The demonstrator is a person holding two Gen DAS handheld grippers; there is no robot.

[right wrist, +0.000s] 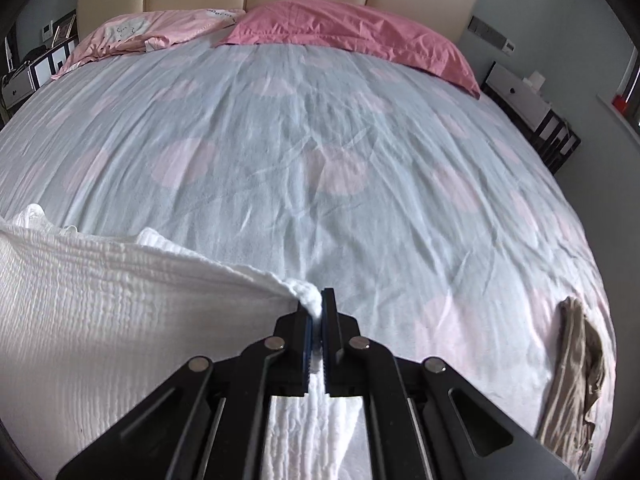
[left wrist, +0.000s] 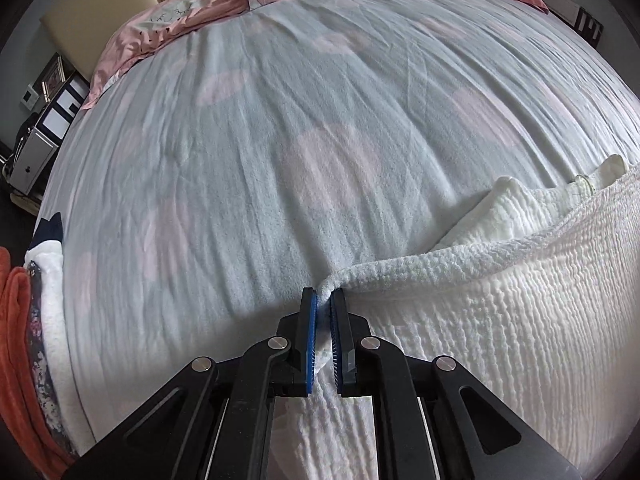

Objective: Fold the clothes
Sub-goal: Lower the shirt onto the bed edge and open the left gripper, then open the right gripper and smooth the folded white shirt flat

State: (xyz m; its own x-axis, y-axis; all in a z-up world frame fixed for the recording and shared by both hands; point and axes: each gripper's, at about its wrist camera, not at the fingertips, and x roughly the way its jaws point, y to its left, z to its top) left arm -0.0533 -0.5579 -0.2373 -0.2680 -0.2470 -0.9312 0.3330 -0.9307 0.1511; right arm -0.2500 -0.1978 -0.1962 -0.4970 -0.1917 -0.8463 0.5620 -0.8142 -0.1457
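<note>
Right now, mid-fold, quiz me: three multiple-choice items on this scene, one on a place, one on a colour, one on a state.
1. Where does the beige garment lie?
A. near the bed's right edge
B. on the pillows
C. under the white garment

2. What colour is the pillow by the headboard, nearest the right nightstand?
A. green
B. pink
C. black

3. How is the white garment held?
A. lying free, both grippers open
B. by one gripper only
C. pinched at both ends, left gripper and right gripper

Answers:
1 A, it lies at the right edge in the right wrist view.
2 B, the cloth is deep pink.
3 C, each view shows jaws shut on white cloth.
</note>
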